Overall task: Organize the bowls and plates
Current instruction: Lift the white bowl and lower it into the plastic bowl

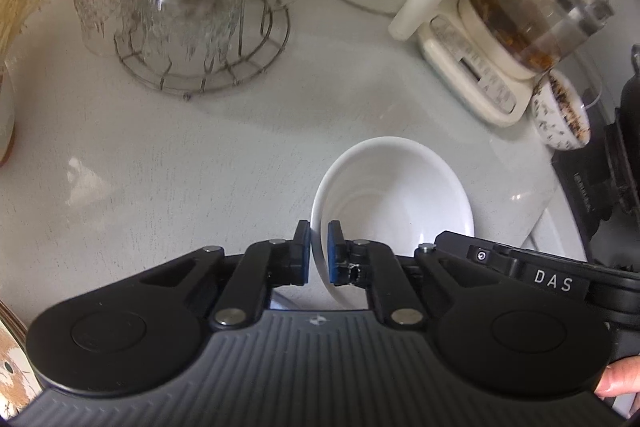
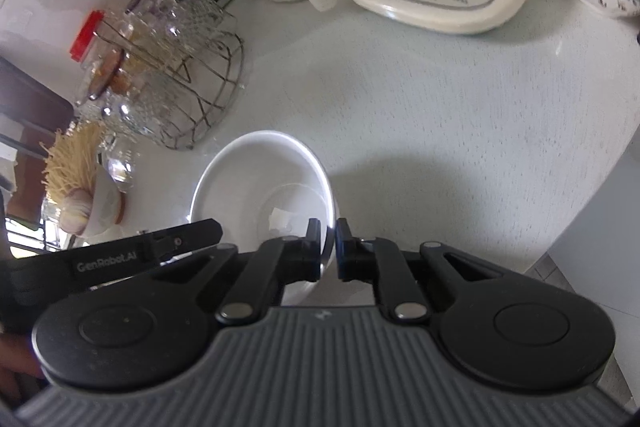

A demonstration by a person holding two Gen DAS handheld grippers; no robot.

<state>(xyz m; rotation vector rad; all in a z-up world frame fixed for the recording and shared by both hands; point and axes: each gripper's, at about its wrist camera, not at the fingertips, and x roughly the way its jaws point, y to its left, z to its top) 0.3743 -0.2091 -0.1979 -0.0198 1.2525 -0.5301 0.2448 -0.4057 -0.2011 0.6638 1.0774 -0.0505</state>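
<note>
Left jaws: my left gripper (image 1: pixel 319 253) pinches the white bowl (image 1: pixel 394 187) rim.
Right jaws: my right gripper (image 2: pixel 328 251) clamps the opposite rim.

The left gripper (image 1: pixel 319 253) was pinched nearly closed, its blue pads (image 1: pixel 333 254) set one on each side of the white bowl's (image 1: pixel 394 195) rim, clamping the wall at the bowl's left side. The right gripper (image 2: pixel 329 251) was closed the same way on the bowl's right rim, one finger inside, one outside. Each gripper showed at the lower edge of the other's view. A fingertip (image 1: pixel 618 381) of the person's hand pressed the left gripper's body at lower right.
</note>
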